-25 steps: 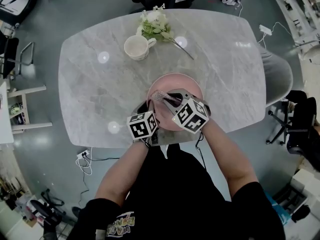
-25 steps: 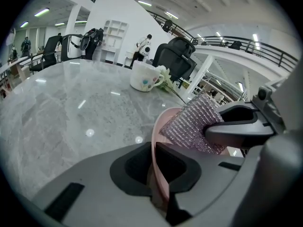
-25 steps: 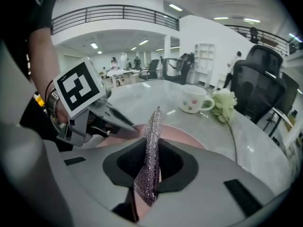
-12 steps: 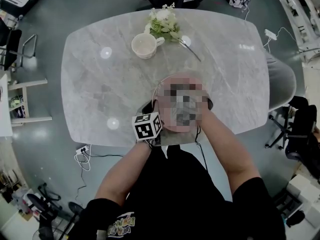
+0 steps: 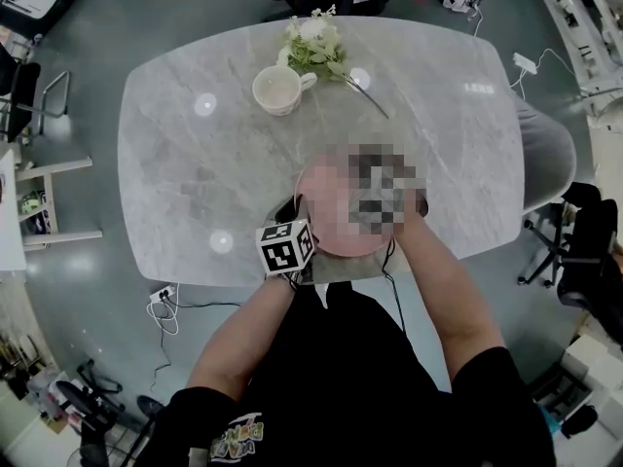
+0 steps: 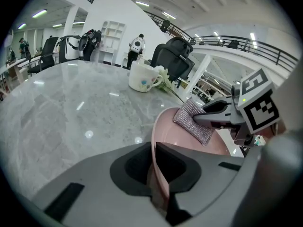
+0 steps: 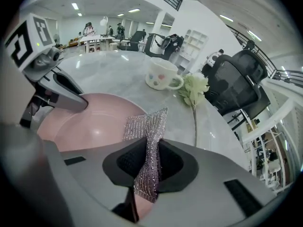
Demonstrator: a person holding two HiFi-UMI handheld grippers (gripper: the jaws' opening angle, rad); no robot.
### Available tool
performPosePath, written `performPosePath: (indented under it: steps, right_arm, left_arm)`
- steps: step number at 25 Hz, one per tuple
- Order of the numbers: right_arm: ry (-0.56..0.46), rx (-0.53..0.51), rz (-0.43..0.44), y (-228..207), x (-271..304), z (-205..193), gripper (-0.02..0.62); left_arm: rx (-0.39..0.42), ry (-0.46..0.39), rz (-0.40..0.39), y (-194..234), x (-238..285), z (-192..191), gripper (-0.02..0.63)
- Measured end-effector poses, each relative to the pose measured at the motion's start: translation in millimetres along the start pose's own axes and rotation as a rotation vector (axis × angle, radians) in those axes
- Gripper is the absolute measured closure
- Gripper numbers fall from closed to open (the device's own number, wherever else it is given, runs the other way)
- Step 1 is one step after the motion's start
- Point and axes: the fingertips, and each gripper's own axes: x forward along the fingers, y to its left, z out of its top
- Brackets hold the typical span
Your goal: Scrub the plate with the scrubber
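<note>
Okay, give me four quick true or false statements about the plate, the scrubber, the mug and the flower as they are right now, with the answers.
1. The left gripper is shut on the rim of the pink plate. True.
2. The right gripper holds the silvery scrubber. True.
3. The mug stands on the plate. False: the mug stands on the table, apart from the plate.
4. The flower stands in the mug. False: the flower lies on the table beside the mug.

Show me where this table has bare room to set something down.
Free: the left part of the table, between cup, plate and left edge; also the right end past the flower. Crowded: near middle around the plate.
</note>
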Motion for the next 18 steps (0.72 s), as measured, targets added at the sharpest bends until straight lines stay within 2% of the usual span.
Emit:
performPosePath:
  steps: [8,18]
  right_arm:
    - [0.048,0.081,-0.054,-26,-15,-42,0.522]
    - [0.046,0.138,-0.068,-26,-38,-69,0.522]
  left_arm:
    - [-0.003,-0.006,0.005,0,0,0,0.566]
    - [-0.01,-0.011,0.008,-1,-2,0,0.566]
